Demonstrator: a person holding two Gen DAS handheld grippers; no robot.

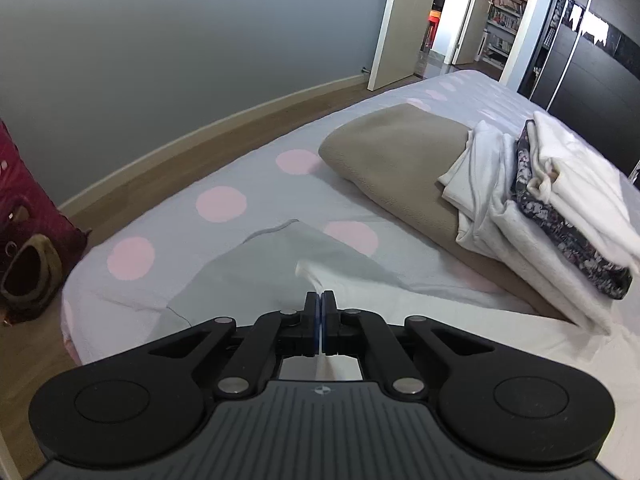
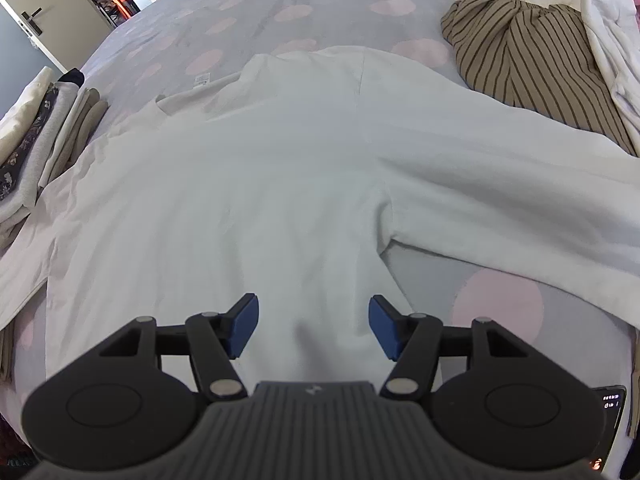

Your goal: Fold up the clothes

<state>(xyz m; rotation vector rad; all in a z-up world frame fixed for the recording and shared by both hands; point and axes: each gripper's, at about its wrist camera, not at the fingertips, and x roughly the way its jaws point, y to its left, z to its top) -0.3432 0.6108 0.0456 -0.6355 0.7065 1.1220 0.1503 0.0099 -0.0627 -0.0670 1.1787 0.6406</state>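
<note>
Grey pink-dotted bedspread (image 2: 248,12), left hand-held gripper (image 1: 321,300) clenched on white garment (image 2: 260,184), right hand-held gripper (image 2: 313,320) released

Polka-dot bedspread (image 1: 224,184), open door (image 1: 394,24), phone (image 2: 610,404)

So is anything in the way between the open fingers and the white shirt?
No, nothing visible. The right gripper hangs open directly over the white shirt, with only bare cloth between its fingers.

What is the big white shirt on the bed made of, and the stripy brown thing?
The big white long-sleeved shirt looks like soft matte cotton knit: it lies limp with gentle creases. The brown dark-striped garment seems thinner woven cloth, bunched in folds.
</note>
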